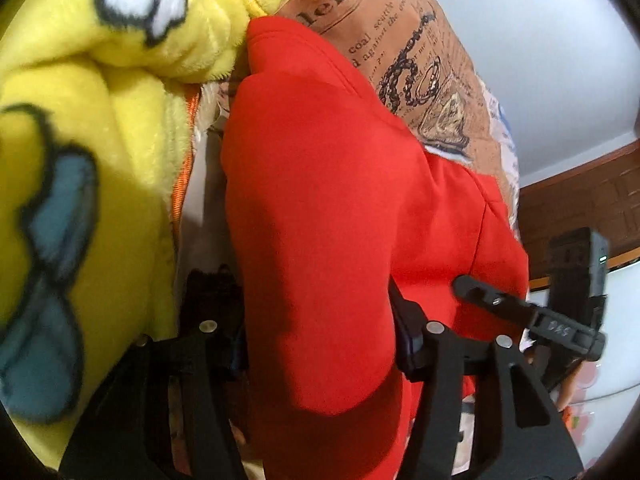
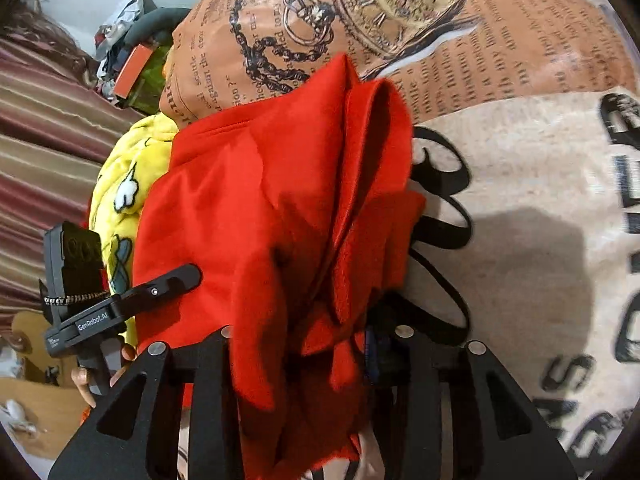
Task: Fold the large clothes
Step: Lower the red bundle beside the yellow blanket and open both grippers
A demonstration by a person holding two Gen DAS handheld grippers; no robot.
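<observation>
A bright red garment (image 1: 320,168) hangs bunched in both grippers over a bed. In the left wrist view my left gripper (image 1: 308,292) is shut on a thick fold of it, the cloth filling the gap between the black fingers. In the right wrist view my right gripper (image 2: 304,328) is shut on a crumpled, pleated bunch of the same red garment (image 2: 248,208). One finger (image 1: 480,294) of the right gripper touches the cloth's right edge. A finger (image 2: 168,280) of the left gripper lies on its left edge. The pads are hidden by cloth.
A yellow plush blanket (image 1: 80,140) lies left of the garment. An orange newspaper-print pillow (image 2: 400,40) sits behind it. Beige fabric with black letters (image 2: 540,220) spreads to the right. A striped curtain (image 2: 40,140) and clutter (image 2: 128,52) stand at far left.
</observation>
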